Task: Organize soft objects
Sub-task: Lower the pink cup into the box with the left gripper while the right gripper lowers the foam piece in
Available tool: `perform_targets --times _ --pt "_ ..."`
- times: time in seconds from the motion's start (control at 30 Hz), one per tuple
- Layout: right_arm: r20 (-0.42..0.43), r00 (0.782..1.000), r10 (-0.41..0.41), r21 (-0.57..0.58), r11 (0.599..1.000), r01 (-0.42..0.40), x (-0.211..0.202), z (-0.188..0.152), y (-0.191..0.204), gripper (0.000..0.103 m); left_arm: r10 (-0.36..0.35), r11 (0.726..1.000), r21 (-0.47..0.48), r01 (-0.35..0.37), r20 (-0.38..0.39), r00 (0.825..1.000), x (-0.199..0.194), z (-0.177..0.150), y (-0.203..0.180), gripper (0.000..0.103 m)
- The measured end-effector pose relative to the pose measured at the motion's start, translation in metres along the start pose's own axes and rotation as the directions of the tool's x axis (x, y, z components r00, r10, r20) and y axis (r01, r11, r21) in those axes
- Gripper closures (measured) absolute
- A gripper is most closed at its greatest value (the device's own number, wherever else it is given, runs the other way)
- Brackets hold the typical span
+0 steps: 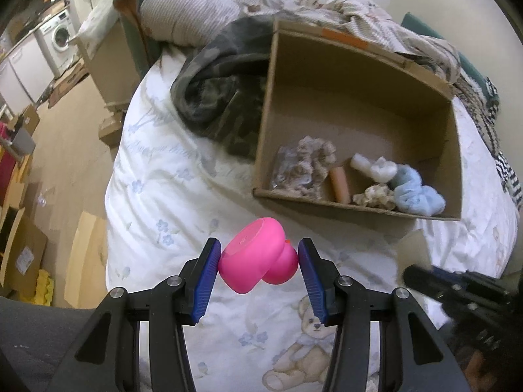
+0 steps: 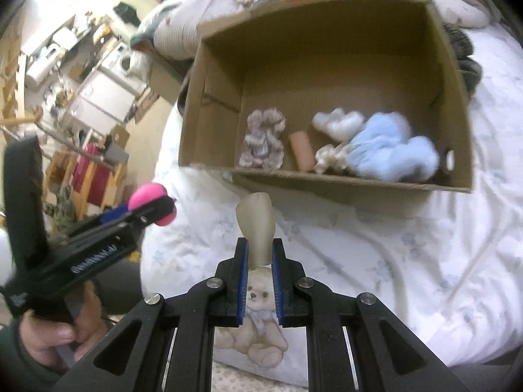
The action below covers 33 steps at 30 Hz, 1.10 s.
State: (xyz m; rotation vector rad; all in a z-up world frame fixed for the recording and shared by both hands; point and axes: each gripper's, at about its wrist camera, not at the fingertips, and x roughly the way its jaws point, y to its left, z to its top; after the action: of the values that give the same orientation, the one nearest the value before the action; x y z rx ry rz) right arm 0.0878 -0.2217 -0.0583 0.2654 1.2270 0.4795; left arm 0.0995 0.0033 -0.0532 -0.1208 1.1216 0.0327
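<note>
My left gripper (image 1: pixel 258 256) is shut on a bright pink soft toy (image 1: pixel 253 256) and holds it above the bed, short of the cardboard box (image 1: pixel 281 197). It also shows in the right wrist view (image 2: pixel 153 209) at the left. My right gripper (image 2: pixel 260 256) is shut on a pale beige soft piece (image 2: pixel 256 225) that sticks up between the fingers, in front of the box (image 2: pixel 327 183). Inside the box lie a patterned scrunchie (image 2: pixel 263 142), a peach roll (image 2: pixel 302 152), a white fluffy piece (image 2: pixel 338 121), a cream scrunchie (image 2: pixel 330 156) and a light blue fluffy piece (image 2: pixel 389 148).
The box sits on a white bedspread (image 1: pixel 170 179) with teddy bear prints. A camouflage garment (image 1: pixel 215 88) lies left of the box and rumpled bedding (image 1: pixel 359 9) behind it. The floor with cartons (image 1: pixel 19 248) is to the left of the bed.
</note>
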Motion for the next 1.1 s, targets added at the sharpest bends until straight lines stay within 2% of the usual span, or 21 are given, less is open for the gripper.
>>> perform_targets --times 0.27,0.67,0.8,0.9,0.97,1.03,1.1 --pt "0.135 0.991 0.022 0.028 0.999 -0.026 -0.051 0.025 -0.011 0.088 -0.061 0.998 0.025 0.059 0.081 0.995 -0.028 0.022 -0.006 0.057" --pt "0.266 0.964 0.017 0.022 0.999 -0.024 -0.070 0.079 -0.032 0.088 -0.079 0.995 0.065 0.070 0.139 0.987 -0.040 0.087 -0.012 0.057" --pt "0.276 0.961 0.010 0.074 0.997 -0.031 -0.059 0.078 -0.050 0.088 -0.129 0.986 0.126 0.110 0.152 0.980 -0.030 0.095 -0.023 0.057" --pt "0.256 0.967 0.001 0.128 0.991 -0.035 -0.048 0.077 -0.062 0.088 -0.197 0.967 0.197 0.163 0.169 0.966 -0.017 0.087 -0.029 0.057" --pt "0.240 0.971 -0.011 0.139 0.990 -0.023 -0.044 0.077 -0.065 0.088 -0.167 0.975 0.172 0.140 0.154 0.974 -0.007 0.083 -0.027 0.057" --pt "0.222 0.975 -0.017 0.145 0.989 -0.016 -0.039 0.076 -0.067 0.088 -0.204 0.974 0.124 0.189 0.122 0.971 0.000 0.084 -0.025 0.057" --pt "0.204 0.979 -0.014 0.150 0.988 -0.018 -0.033 0.075 -0.068 0.088 -0.199 0.972 0.146 0.183 0.106 0.974 0.004 0.083 -0.030 0.057"
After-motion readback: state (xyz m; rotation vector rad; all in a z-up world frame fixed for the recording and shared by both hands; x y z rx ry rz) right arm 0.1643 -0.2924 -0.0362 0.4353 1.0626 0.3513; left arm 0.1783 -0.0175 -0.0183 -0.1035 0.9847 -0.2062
